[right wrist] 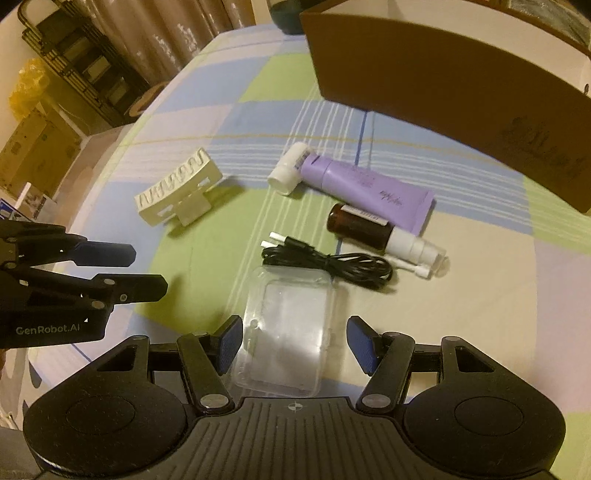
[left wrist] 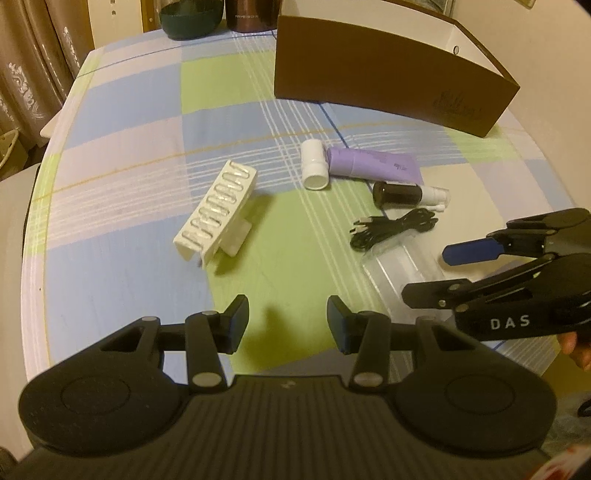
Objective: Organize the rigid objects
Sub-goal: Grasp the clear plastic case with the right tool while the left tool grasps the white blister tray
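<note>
A white hair claw clip (left wrist: 218,214) (right wrist: 177,188) lies on the checked tablecloth. To its right are a purple tube with a white cap (left wrist: 369,166) (right wrist: 354,184), a brown spray bottle (left wrist: 402,194) (right wrist: 369,229), a coiled black cable (left wrist: 395,229) (right wrist: 332,262) and a clear plastic case (left wrist: 395,269) (right wrist: 288,332). My left gripper (left wrist: 288,323) (right wrist: 147,269) hangs open over bare cloth, short of the clip. My right gripper (right wrist: 295,332) (left wrist: 428,275) is open above the clear case, which lies between its fingers with a gap at the right pad.
An open brown cardboard box (left wrist: 388,74) (right wrist: 443,92) stands at the back right. A dark green bowl (left wrist: 192,18) and a dark cylinder (left wrist: 251,14) sit at the far edge. The table's rounded edge (left wrist: 40,206) runs along the left, with curtains beyond.
</note>
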A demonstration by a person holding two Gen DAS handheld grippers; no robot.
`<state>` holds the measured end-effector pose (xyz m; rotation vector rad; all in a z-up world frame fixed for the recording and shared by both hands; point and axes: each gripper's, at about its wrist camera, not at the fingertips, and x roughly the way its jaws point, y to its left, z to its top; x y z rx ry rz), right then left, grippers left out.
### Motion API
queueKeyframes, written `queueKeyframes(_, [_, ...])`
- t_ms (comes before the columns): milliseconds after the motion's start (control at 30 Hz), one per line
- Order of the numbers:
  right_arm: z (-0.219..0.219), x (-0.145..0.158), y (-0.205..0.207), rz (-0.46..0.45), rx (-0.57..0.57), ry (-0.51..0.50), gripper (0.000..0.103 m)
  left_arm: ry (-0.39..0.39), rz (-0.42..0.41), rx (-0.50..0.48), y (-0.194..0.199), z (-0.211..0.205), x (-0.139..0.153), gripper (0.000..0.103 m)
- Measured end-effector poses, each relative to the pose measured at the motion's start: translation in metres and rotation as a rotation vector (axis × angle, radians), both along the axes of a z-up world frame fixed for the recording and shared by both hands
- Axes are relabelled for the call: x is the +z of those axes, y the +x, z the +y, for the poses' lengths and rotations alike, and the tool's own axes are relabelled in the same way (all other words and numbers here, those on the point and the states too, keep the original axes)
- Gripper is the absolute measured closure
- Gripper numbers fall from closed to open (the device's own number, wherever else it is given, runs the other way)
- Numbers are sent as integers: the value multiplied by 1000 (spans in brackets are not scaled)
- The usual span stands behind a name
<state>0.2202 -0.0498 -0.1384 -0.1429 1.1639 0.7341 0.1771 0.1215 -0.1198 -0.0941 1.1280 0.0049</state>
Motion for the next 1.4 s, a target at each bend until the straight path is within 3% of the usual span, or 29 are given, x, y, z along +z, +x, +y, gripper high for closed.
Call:
queueKeyframes(400, [20,-15,-5,-15,-43,-69,40,-8,-9,-24,-5,11,-1,59])
queueKeyframes(800, [1,2,-9,-45,-109,-4,48,-10,-65,-100,2,12,11,59])
queueKeyframes(1100, [-32,25,-6,-90,-245,42,48,65,-127,-134,28,28,16,59])
queueKeyframes(1400, [-62,28,-2,-87,-348,46,48,129,-69,-145,58,35,-11,61])
